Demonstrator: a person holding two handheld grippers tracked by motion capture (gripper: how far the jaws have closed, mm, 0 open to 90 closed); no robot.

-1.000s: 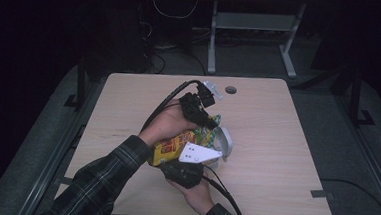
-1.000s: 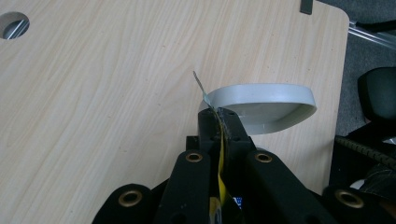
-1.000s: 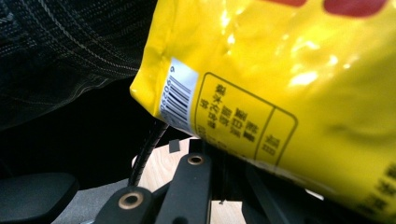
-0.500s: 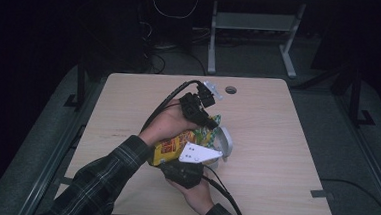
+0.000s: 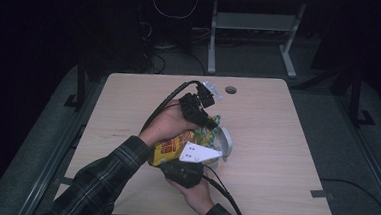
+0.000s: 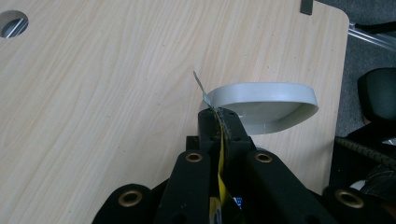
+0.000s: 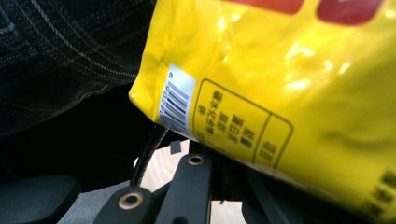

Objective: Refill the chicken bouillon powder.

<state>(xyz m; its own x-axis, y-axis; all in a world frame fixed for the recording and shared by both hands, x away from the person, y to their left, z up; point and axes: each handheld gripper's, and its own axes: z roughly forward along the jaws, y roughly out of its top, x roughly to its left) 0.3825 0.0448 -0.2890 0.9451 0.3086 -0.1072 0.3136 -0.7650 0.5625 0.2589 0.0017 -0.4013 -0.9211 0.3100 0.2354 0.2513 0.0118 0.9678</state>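
Nothing appears to have shifted since the frames a second and half a second ago: both hands hold the same pose over the pale wooden table (image 5: 276, 143), the glossy yellow plastic snack bag (image 5: 176, 145) stretched between them above a shallow grey bowl (image 5: 225, 142) that sits just right of the tabletop's centre. The left gripper (image 5: 208, 122), at about 11 o'clock from the bowl, has its black jaws pressed together on the bag's crimped top edge, seen in the left gripper view as a thin strip of foil (image 6: 219, 140) standing up between them with the bowl's rim (image 6: 261, 91) just beyond. The right gripper (image 5: 187, 170), at about 7 o'clock from the bowl and topped by its grey three-cornered plate, meets the bag's lower end; the right gripper view shows the yellow film with a barcode label (image 7: 177, 102) lying over its jaws, but whether they are clamped on it cannot be told. A plaid sleeve (image 5: 98, 187) reaches in from 7 o'clock. Judging by its look, the bag is light, soft and slippery, its contents likely fragile; the stiffer sealed seams at top and bottom seem the safest places to take hold, since a pinch on the puffed middle could slide off or crush what is inside.
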